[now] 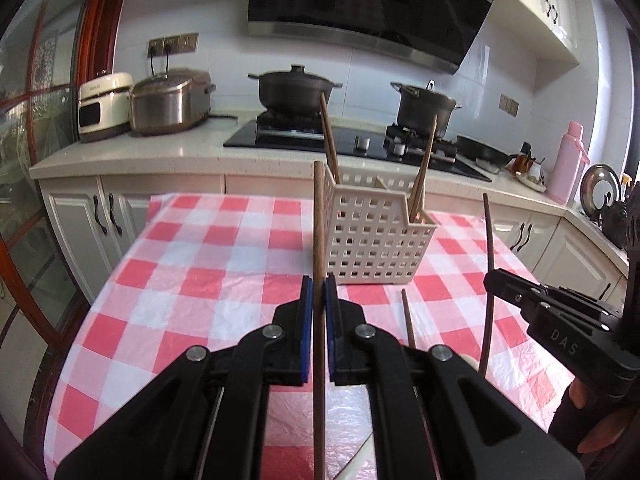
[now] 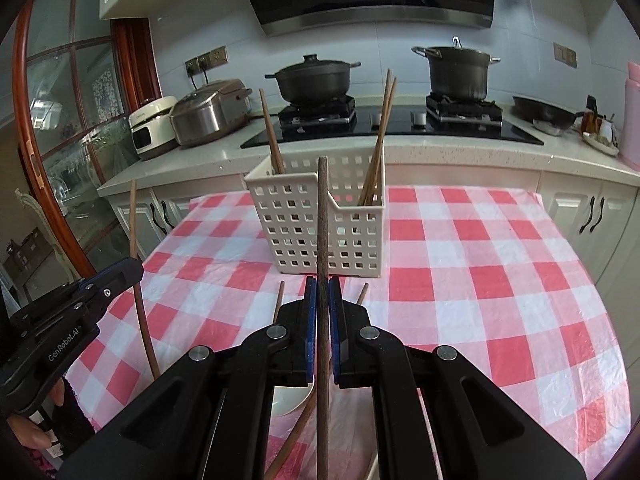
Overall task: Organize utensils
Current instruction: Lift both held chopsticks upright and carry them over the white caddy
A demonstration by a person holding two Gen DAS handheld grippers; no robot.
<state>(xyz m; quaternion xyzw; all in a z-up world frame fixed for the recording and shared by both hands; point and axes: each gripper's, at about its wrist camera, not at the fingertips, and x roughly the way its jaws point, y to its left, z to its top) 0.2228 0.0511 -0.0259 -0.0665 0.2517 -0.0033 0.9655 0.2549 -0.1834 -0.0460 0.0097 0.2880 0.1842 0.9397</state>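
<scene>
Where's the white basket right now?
The basket stands on the checkered table, straight ahead of both grippers in both wrist views, in front of the stove.

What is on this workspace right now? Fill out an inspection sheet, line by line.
Surface: table under a red-and-white checked cloth.
Job's things: white perforated basket stands on the cloth, with one chopstick leaning at its left and a pair at its right; loose chopsticks and a white spoon lie nearer the camera.
Clutter: nothing seen.
Grippers: left hand-held gripper shut on an upright wooden chopstick; right hand-held gripper shut on a darker chopstick.
Cables: black plugs hang from the wall sockets.
Surroundings: counter with rice cookers, two black pots on a gas hob, range hood, pink flask.
</scene>
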